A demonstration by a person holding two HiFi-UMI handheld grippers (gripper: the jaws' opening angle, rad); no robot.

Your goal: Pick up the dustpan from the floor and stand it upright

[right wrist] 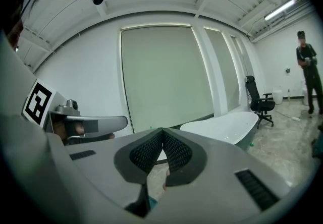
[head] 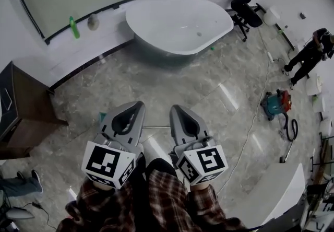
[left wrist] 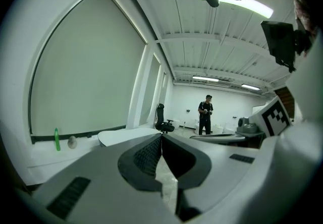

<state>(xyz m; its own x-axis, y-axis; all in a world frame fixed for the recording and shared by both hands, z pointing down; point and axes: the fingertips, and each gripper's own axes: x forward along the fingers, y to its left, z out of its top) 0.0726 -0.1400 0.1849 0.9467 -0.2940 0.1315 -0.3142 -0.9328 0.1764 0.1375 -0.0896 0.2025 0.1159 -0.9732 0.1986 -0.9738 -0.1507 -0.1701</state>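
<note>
In the head view my two grippers are held side by side at waist height over the marble floor. The left gripper (head: pixel 139 104) is shut with nothing between its jaws, and so is the right gripper (head: pixel 173 107). Both point toward the white bathtub. A thin metal rod (head: pixel 155 127) lies on the floor between them, and a small teal piece (head: pixel 102 116) shows beside the left gripper; whatever these belong to is hidden beneath the grippers. In the left gripper view the left gripper (left wrist: pixel 161 135) has its tips together. The right gripper (right wrist: pixel 162 130) looks the same, with a teal scrap (right wrist: pixel 145 203) below it.
A white bathtub (head: pixel 180 24) stands ahead, with a black office chair (head: pixel 245 1) behind it and a green bottle (head: pixel 74 27) on the window ledge. A teal vacuum cleaner (head: pixel 276 103) with hose and a person (head: pixel 313 50) are at right. A dark cabinet (head: pixel 21 105) is at left.
</note>
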